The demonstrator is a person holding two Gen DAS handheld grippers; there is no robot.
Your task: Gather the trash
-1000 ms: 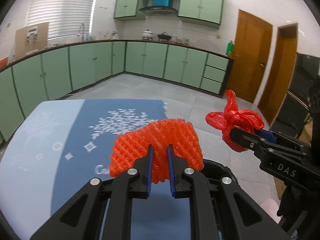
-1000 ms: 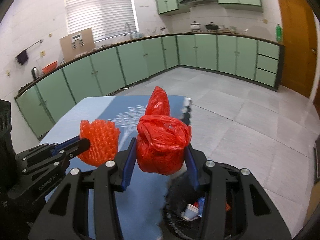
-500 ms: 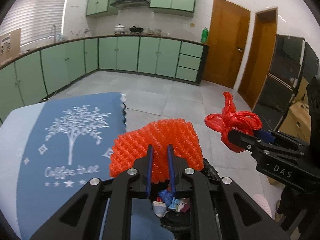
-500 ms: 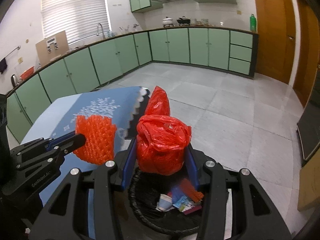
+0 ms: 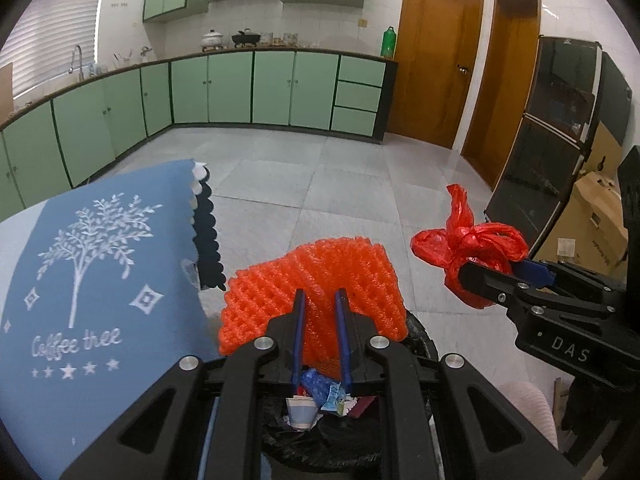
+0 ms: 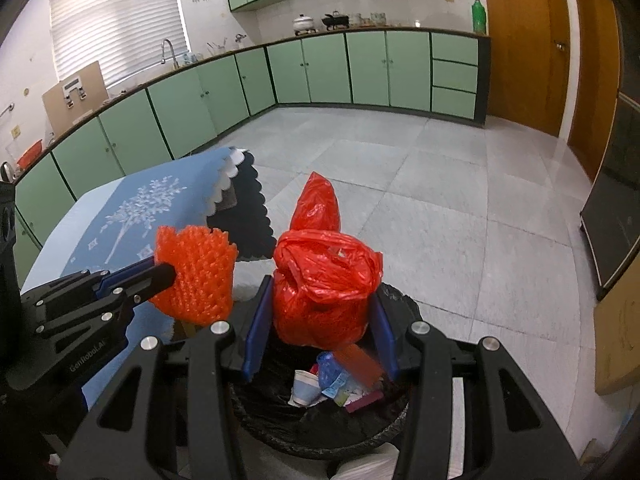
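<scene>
Both loads are hanging directly above the trash bin [image 6: 404, 308]: left gripper [image 5: 320, 304] pinching the foam net [image 5: 316, 276], right gripper [image 6: 320, 320] clamping the red bag [image 6: 324, 280].

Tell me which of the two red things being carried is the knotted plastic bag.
The one in the right gripper: the glossy red bag. The left gripper holds ribbed foam netting.

Both tools are matte black linkage frames with silver round screw heads and slim blue finger pads, the left tool [image 5: 320, 312] marked "GenRobot.AI" (the right tool [image 6: 320, 320] reads "DAS").
</scene>
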